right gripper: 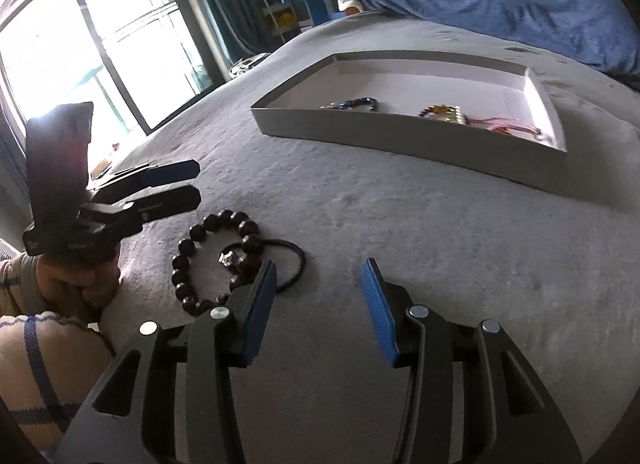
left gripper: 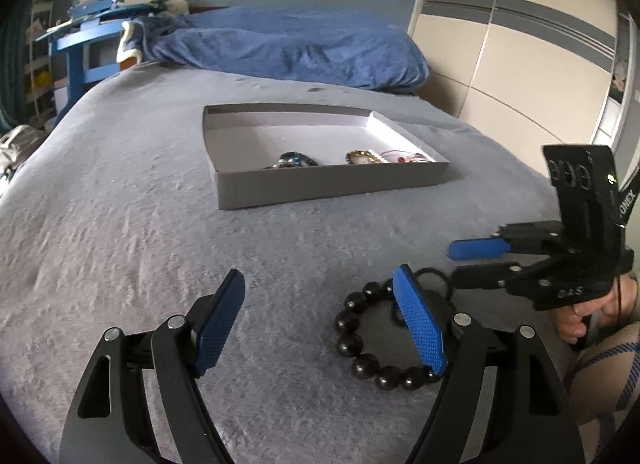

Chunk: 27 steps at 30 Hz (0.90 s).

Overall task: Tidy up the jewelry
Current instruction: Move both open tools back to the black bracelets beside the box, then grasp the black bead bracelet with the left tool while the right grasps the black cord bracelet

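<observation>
A black bead bracelet (left gripper: 362, 344) (right gripper: 192, 256) lies on the grey bedcover, overlapping a black hair tie (left gripper: 434, 276) (right gripper: 294, 260). My left gripper (left gripper: 319, 273) (right gripper: 199, 183) is open just above the cover; its right finger partly hides the bracelet, and no pad presses on it. My right gripper (right gripper: 319, 264) (left gripper: 452, 264) is also open with only bare cover between its fingers; the hair tie and bracelet sit just past its left finger. Farther off stands a shallow grey box (left gripper: 332, 188) (right gripper: 360, 136) holding a blue bead bracelet (left gripper: 294, 160), a gold one (left gripper: 360, 156) and a red cord (right gripper: 508, 124).
A rumpled blue blanket (left gripper: 280, 44) lies behind the box. A cluttered blue desk (left gripper: 88, 40) stands at the bed's far corner, a wardrobe (left gripper: 520, 64) on one side, a bright window (right gripper: 80, 44) on the other. A person's hand (left gripper: 576, 324) and striped sleeve are at the near edge.
</observation>
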Available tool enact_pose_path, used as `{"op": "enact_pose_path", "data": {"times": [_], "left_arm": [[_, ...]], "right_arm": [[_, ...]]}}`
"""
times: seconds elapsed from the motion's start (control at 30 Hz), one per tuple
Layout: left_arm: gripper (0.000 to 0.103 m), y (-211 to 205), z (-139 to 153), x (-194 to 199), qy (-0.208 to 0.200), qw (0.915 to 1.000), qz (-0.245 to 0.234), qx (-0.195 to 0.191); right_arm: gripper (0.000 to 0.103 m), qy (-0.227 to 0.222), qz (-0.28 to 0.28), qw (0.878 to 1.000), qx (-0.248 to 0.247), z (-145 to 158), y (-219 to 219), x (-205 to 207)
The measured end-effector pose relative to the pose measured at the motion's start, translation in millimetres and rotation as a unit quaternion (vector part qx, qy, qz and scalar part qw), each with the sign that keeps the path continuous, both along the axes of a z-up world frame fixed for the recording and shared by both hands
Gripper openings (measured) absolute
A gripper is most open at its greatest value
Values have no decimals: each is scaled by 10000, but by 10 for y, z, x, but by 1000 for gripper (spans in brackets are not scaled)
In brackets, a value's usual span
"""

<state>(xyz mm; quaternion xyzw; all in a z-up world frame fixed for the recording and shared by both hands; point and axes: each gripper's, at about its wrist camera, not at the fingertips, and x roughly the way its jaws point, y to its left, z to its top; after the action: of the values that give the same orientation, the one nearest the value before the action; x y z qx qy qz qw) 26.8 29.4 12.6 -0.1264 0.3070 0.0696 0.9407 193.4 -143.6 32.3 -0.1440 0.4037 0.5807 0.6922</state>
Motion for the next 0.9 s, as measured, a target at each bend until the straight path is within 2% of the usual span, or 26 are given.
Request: {"op": "enact_pose_path", "data": {"times": [0.03, 0.17, 0.23, 0.4, 0.57, 0.73, 0.8, 0.9], "left_arm": [[77, -7, -1, 0, 3, 10000, -17, 3], [76, -8, -17, 33, 79, 10000, -49, -36], [76, -11, -20, 44, 93, 9999, -61, -38], [76, -36, -34, 84, 166, 9998, -117, -24], [73, -81, -59, 123, 264, 9992, -290, -2], [53, -135, -151, 226, 592, 9965, -590, -66], [49, -157, -179, 258, 707, 9956, -620, -42], [49, -182, -200, 281, 793, 9947, -659, -4]], "right_arm": [[33, -28, 51, 10000, -73, -11, 51, -11], [18, -223, 252, 9989, -335, -80, 196, -93], [4, -394, 265, 9981, -382, -80, 213, -127], [3, -592, -235, 9976, -263, -10, 53, 9], [3, -517, -757, 9957, -114, 63, -248, 255], [3, -385, -962, 9945, -122, 14, -386, 372], [3, -361, -940, 9948, -144, -4, -355, 370], [4, -348, -878, 9953, -201, -28, -293, 357]]}}
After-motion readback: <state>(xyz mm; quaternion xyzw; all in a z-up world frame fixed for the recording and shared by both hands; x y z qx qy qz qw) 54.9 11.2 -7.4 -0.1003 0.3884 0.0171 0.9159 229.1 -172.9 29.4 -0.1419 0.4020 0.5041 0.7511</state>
